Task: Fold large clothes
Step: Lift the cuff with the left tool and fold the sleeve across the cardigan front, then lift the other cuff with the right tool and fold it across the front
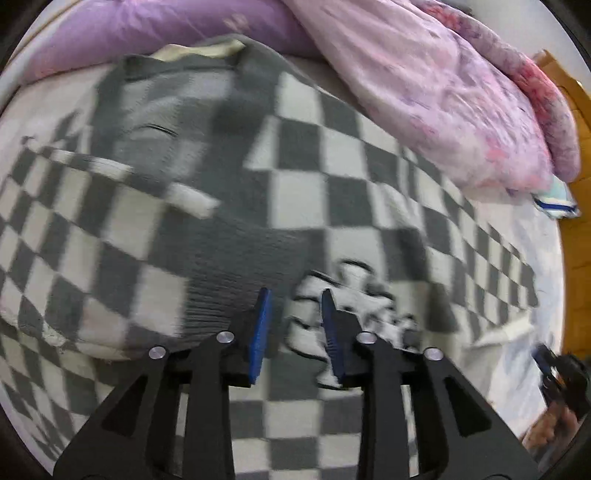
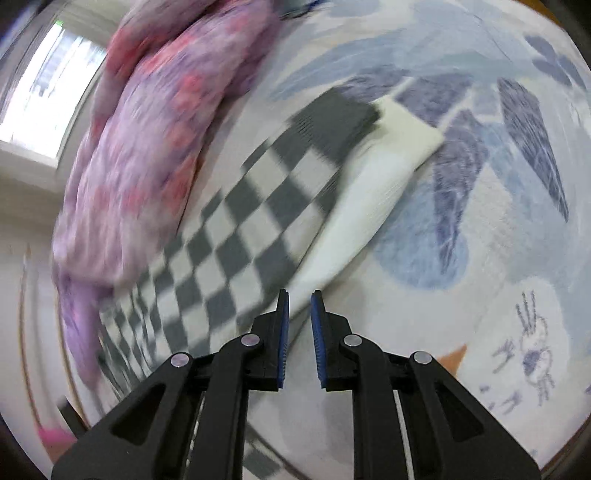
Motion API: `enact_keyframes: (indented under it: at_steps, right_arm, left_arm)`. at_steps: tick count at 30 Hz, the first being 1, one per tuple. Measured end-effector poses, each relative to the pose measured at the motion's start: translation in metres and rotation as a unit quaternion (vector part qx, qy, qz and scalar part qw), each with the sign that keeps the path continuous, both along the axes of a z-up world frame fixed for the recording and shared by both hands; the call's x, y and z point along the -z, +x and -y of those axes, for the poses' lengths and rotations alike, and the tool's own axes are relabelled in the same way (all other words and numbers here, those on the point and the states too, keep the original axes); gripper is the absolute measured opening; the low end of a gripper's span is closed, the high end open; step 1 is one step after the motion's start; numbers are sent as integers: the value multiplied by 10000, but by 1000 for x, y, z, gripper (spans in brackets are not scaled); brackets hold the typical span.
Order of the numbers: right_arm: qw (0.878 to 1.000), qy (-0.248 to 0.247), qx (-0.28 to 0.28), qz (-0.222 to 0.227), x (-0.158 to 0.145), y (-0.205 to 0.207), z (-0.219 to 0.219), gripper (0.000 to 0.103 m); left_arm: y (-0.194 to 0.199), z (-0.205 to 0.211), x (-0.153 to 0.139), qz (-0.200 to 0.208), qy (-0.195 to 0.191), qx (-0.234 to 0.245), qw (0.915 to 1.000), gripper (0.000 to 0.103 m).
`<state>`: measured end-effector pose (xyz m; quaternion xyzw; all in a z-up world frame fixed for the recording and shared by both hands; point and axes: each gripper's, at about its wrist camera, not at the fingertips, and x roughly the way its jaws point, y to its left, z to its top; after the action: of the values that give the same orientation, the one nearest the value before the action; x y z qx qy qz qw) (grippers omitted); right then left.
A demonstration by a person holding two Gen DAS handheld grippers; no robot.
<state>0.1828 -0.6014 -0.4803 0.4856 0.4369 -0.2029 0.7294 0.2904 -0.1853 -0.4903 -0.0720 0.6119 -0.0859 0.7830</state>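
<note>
A large grey-and-white checkered garment [image 1: 303,177] lies spread on the bed, with a plain grey panel [image 1: 166,122] folded over its upper left. My left gripper [image 1: 293,299] is open and empty, low over the garment beside a white patch with black stripes [image 1: 314,325]. In the right wrist view a long checkered part [image 2: 243,218] with a grey cuff [image 2: 332,122] and a white strip [image 2: 369,192] lies on the bed sheet. My right gripper [image 2: 299,301] is open a little and empty, just above the white strip's near end.
A pink-purple floral quilt [image 1: 461,110] is bunched along the far side of the bed; it also shows in the right wrist view [image 2: 155,122]. A purple pillow [image 1: 147,29] lies behind the garment. The bed sheet [image 2: 480,240] has blue prints. A window [image 2: 48,96] is at left.
</note>
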Motion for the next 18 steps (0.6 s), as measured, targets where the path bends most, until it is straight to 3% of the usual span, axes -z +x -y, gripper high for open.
enact_keyframes:
  at_steps: [3, 5, 6, 7, 10, 13, 16, 18]
  right_arm:
    - [9993, 173, 267, 173, 6, 10, 19, 26]
    - [9991, 127, 364, 182, 10, 20, 31, 32]
    - [9989, 132, 410, 192, 12, 24, 37, 33]
    - [9986, 166, 478, 171, 16, 29, 43, 33]
    - [9975, 319, 633, -31, 37, 42, 56, 35]
    - [9953, 480, 829, -171, 53, 47, 64, 36]
    - [9952, 555, 805, 66, 58, 57, 68, 37]
    - [9964, 477, 703, -48, 61, 65, 70, 37]
  left_arm:
    - [-1, 23, 7, 37, 300, 418, 9987, 44]
    - [-1, 31, 16, -127, 345, 559, 9978, 46]
    - [-1, 33, 22, -244, 380, 590, 9972, 55]
    - [-1, 34, 28, -377, 379, 606, 9967, 57]
    - [-4, 35, 40, -604, 477, 741, 9943, 57]
    - [-8, 40, 41, -504, 594, 1024, 9917, 58]
    - [-10, 40, 37, -531, 355, 1055, 9924, 59]
    - [-14, 37, 30, -474, 187, 1063, 9930, 58]
